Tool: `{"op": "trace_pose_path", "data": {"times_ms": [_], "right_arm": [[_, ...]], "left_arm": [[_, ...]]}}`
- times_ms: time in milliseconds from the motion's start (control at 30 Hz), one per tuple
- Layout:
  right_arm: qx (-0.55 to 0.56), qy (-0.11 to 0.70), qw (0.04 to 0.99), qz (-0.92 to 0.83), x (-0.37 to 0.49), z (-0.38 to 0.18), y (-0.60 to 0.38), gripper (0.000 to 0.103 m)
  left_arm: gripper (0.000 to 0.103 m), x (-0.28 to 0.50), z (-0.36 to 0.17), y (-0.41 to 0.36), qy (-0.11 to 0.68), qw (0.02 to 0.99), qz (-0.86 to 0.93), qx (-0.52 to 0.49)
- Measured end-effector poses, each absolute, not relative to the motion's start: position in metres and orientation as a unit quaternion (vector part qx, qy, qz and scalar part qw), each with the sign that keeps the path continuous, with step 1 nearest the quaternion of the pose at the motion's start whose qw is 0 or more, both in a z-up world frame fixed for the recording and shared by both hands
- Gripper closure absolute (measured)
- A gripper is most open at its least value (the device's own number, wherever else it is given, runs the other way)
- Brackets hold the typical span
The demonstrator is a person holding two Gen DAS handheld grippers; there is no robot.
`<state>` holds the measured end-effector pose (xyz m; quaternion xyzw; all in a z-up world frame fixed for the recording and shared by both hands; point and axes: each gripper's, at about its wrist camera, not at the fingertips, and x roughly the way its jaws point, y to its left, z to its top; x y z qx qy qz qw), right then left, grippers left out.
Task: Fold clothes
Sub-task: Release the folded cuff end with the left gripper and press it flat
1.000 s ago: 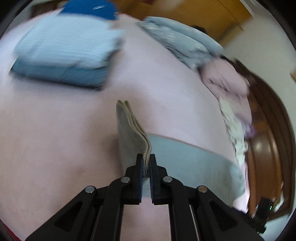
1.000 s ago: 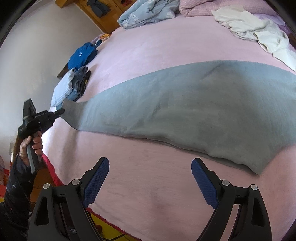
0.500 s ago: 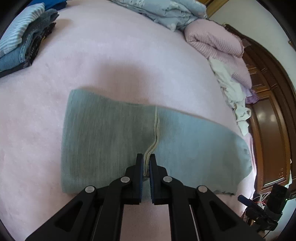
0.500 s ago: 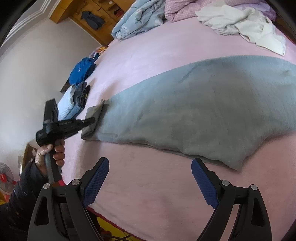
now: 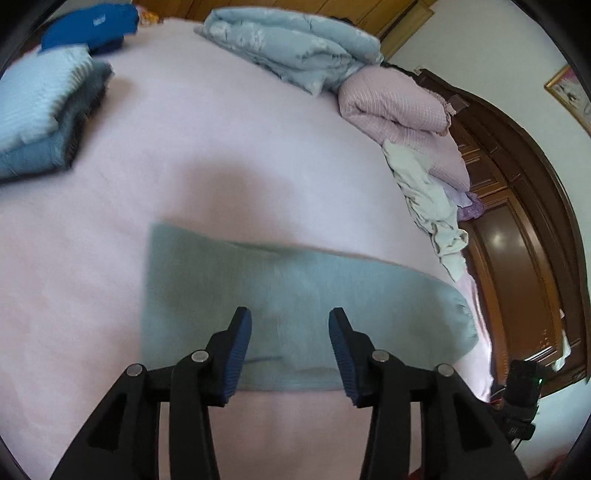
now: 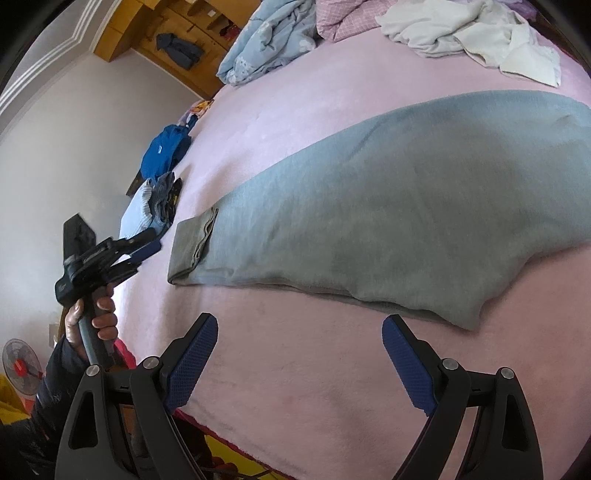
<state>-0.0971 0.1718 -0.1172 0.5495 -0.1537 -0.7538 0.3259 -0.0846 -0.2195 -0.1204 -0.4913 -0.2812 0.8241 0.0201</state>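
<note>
A long grey-green garment (image 5: pixel 295 295) lies flat on the pink bed (image 5: pixel 221 147). Its left end is folded back over itself, showing as a flap (image 6: pixel 192 243) in the right wrist view. My left gripper (image 5: pixel 290 328) is open and empty, just above the garment's near edge. It also shows in the right wrist view (image 6: pixel 142 245), held in a hand left of the folded end. My right gripper (image 6: pixel 299 339) is open and empty over bare pink bed, short of the garment's near edge (image 6: pixel 406 221).
A stack of folded clothes (image 5: pixel 40 122) lies at the far left, a blue garment (image 5: pixel 92 26) behind it. A pale blue quilt (image 5: pixel 295 48), a pink quilt (image 5: pixel 399 107) and loose white clothes (image 5: pixel 428 192) lie by the dark wooden headboard (image 5: pixel 517 229).
My left gripper folded the garment's end over, then opened and let go of it and drew back. My right gripper stayed open.
</note>
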Motion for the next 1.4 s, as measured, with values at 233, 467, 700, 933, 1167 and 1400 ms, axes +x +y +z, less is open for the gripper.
{"op": "trace_pose_path", "data": {"times_ms": [233,467,700,933,1167,1400], "right_arm": [[0.558,-0.15,0.327,-0.748,-0.092,-0.117,0.168,0.012],[0.565,-0.141,0.321,-0.747,-0.096,-0.116,0.162,0.012],[0.571,-0.138,0.32,-0.743,-0.097,-0.12,0.157,0.012],[0.565,-0.144,0.325,-0.744,-0.097,-0.115,0.157,0.012],[0.552,-0.138,0.336,-0.751,-0.086,-0.098,0.157,0.012],[0.555,-0.148,0.332,-0.748,-0.085,-0.101,0.158,0.012]], "left_arm": [[0.063,-0.111,-0.132,-0.244,-0.265,-0.029,0.816,-0.512],[0.063,-0.133,-0.148,-0.268,-0.257,-0.07,0.802,-0.534],[0.063,-0.106,-0.132,-0.271,-0.313,-0.022,0.812,-0.493],[0.063,-0.056,-0.15,-0.249,-0.321,-0.002,0.795,-0.515],[0.063,-0.064,-0.149,-0.239,-0.295,-0.022,0.795,-0.53],[0.063,-0.088,-0.142,-0.204,-0.228,-0.023,0.81,-0.539]]}}
